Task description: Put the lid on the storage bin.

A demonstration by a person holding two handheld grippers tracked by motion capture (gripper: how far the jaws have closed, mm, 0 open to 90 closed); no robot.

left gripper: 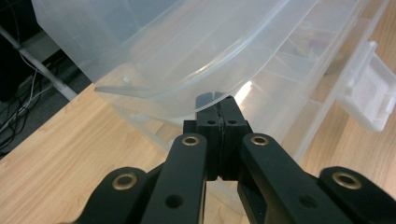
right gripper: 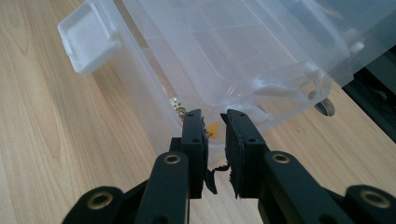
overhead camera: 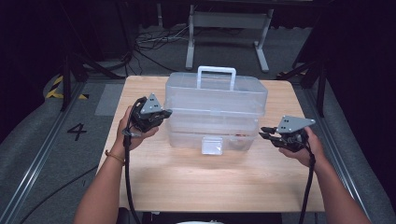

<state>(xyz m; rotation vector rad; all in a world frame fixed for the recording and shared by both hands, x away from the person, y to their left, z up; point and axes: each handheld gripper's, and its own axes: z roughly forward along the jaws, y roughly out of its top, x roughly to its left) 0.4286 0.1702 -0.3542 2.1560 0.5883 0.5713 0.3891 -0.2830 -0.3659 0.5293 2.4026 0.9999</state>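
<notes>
Black jaws of the left gripper (left gripper: 215, 105) are pressed tight together, with nothing between them. Their tips sit right under the curved edge of the top tray of the clear plastic box (overhead camera: 215, 112), at the box's left end. The right gripper (right gripper: 215, 121) has its jaws a little apart, holding nothing. It points at the low corner of the box's right end and is very close to it.

The box stands in the middle of the wooden table (overhead camera: 205, 177), with its white handle (overhead camera: 216, 71) sticking up on top. Its white latch (overhead camera: 212, 145) hangs open at the front. The top tray looks slid back a bit from the tray under it.

I think the step now is opening the box by spreading its trays. Next, the left gripper likely needs to push up or back on the top tray, while the right gripper steadies the other end.

Some things are hard to see. Small bits lie inside the bottom tray near the right gripper, one yellow, but the cloudy plastic blurs them. The back of the box is hidden.
</notes>
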